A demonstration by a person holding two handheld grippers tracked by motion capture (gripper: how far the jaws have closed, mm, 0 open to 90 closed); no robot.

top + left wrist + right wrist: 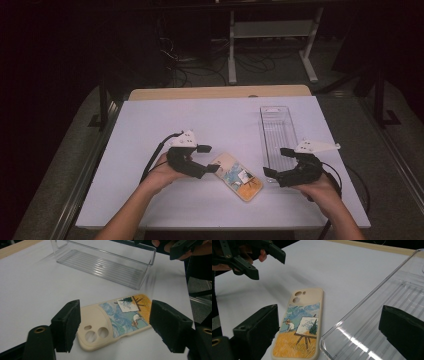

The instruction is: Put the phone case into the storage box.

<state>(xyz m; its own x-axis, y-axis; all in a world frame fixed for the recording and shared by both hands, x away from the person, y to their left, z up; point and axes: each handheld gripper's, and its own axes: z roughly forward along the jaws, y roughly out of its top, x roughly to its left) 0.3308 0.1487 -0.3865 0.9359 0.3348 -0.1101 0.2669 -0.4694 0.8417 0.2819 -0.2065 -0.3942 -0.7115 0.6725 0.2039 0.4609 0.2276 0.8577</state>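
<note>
A cream phone case (237, 176) printed with a painting of a painter in a wheat field lies flat on the white table, picture side up. My left gripper (208, 158) is open at the case's camera-hole end. In the left gripper view its black jaws stand on either side of the case (117, 317), and the pads do not press on it. To the right of the case my right gripper (276, 162) is open. It sits at the near end of a clear plastic tray (262, 130), with nothing between its jaws.
The long clear tray (105, 265) is empty and runs away from me on the right side of the white table top (200, 120). A wooden strip (220, 92) borders the far edge. Beyond it are dark floor, cables and a white stand (272, 30).
</note>
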